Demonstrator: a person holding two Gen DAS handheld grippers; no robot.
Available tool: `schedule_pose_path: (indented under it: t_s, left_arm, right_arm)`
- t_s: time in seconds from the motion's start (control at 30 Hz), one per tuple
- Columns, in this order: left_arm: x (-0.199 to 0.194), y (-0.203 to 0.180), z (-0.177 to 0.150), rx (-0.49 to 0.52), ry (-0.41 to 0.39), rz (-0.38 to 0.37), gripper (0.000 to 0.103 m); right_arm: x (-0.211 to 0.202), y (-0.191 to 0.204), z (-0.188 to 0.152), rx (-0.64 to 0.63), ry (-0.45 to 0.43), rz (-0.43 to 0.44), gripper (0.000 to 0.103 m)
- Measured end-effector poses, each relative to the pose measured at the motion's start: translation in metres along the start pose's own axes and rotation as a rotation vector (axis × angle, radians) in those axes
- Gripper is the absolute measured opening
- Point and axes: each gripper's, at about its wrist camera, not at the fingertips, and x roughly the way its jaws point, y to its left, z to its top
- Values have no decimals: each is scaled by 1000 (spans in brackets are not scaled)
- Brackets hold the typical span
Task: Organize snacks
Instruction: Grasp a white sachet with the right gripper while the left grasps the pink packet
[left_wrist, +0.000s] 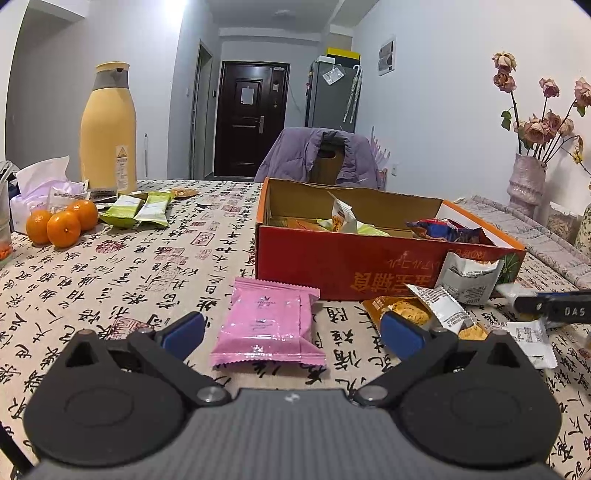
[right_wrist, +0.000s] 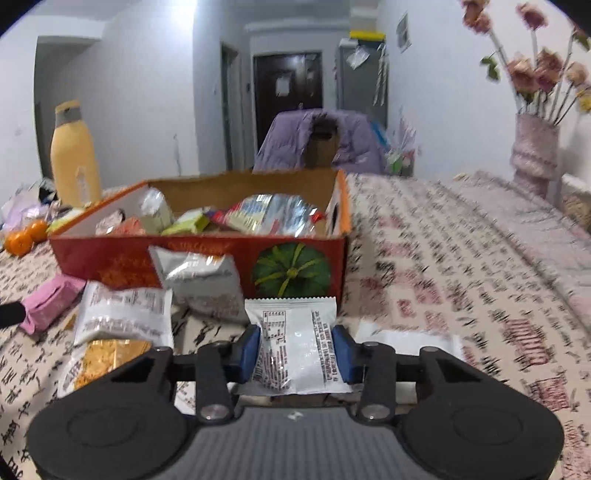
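My right gripper (right_wrist: 296, 336) is shut on a white snack packet (right_wrist: 295, 354), its blue pads (right_wrist: 251, 345) pressing both sides, just in front of the red-orange cardboard box (right_wrist: 110, 258). The box holds several packets. My left gripper (left_wrist: 291, 325) stands open low over the table, with a pink snack packet (left_wrist: 266, 321) lying flat between its fingers, untouched. The same box (left_wrist: 351, 258) sits behind that packet. More white packets (right_wrist: 125, 314) and an orange cracker packet (right_wrist: 107, 358) lie loose at the box's front.
A tall yellow bottle (left_wrist: 107, 129), three mandarins (left_wrist: 62, 225), two green packets (left_wrist: 136, 210) and tissues sit at the far left. A vase of dried roses (left_wrist: 526, 181) stands at the right edge. A chair with a purple jacket (left_wrist: 317, 155) is behind the table.
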Motion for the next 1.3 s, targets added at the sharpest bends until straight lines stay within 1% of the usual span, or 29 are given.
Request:
schedule_pose_path:
  t_s: [0.1,0.17,0.33,0.4,0.5,0.63,0.7,0.8,0.9,0.97,1.1,1.13,1.2,1.23,1.27,1.3]
  left_arm:
    - [0,0,0,2,2,4,103]
    - [1,0,0,5,5,9,103]
    - [3,0,0,1,21,20,103]
    - [5,-1,2,9,40,31,103]
    - [8,-3,6,35,53,26,103]
    - [13,-7,14,99,66,61,103]
    - [19,-6,20,102,95,59,103]
    - [35,-5,25,113,168,101,103]
    - [52,2,26,74,233,111,103]
    - [60,5,26,57,259,129,103]
    - [68,4,27,64,273,145,103]
    - [69,3,26,66,277,147,102]
    - [71,1,26,68,283,145,92]
    - [72,1,25,68,287,140,85]
    - [71,0,26,60,283,131,80]
    - [71,0,26,55,281,124,78]
  right_arm:
    - [-11,1,-1,-8,-62,-26,41]
    - [-15,2,-1,-17,-85,-35,41]
    - [-17,2,0,-24,-103,-42,41]
    - [-17,3,-1,-21,-107,-40,41]
    - [-18,1,-2,-14,-112,-34,41]
    - [-18,-2,-2,6,-113,-32,41]
    - [-19,-4,-2,15,-117,-31,41]
    - [-21,-4,-3,21,-126,-31,41]
    - [-22,-5,-4,26,-132,-29,41]
    - [-22,-5,-4,28,-134,-29,41]
    - [-23,-6,-4,31,-137,-29,41]
    - [-23,-6,-4,32,-138,-29,41]
    - [-23,-5,-3,32,-137,-30,41]
    - [-23,-5,-3,32,-138,-29,41]
    - [-23,-6,-4,32,-140,-31,41]
    - [-23,-6,-4,32,-142,-32,41]
